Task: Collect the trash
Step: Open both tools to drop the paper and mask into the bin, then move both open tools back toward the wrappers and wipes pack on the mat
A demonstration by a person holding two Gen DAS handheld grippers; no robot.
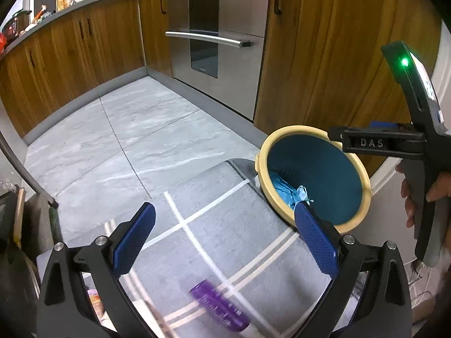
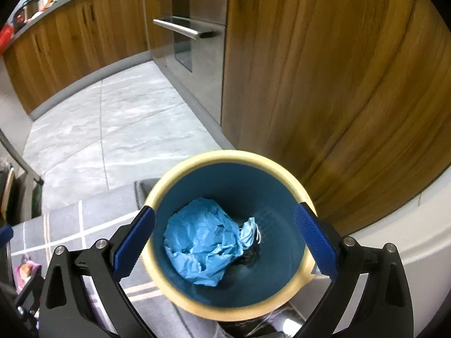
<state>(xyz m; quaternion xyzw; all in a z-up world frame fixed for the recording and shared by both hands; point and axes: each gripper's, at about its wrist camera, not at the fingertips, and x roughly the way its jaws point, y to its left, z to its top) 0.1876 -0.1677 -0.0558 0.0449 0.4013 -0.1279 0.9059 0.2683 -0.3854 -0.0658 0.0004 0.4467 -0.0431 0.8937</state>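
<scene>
A round bin (image 2: 197,166) with a cream rim and teal inside stands on the grey rug, below my right gripper (image 2: 225,242). Crumpled blue paper (image 2: 200,250) and a light blue face mask (image 2: 249,233) lie at its bottom. That gripper is open above the bin's mouth, nothing between its blue pads. My left gripper (image 1: 225,239) is open too, over the rug to the left of the bin (image 1: 358,222). A purple tube (image 1: 220,307) lies blurred on the rug (image 1: 214,194) beneath it. The right tool (image 1: 422,146) and the hand holding it show at the right edge.
Wooden cabinets (image 1: 324,56) and a steel oven (image 1: 217,33) stand behind the bin. Grey floor tiles (image 1: 112,140) stretch to the left. Dark clutter (image 1: 17,239) lines the left edge. A white curved surface (image 2: 408,225) rises right of the bin.
</scene>
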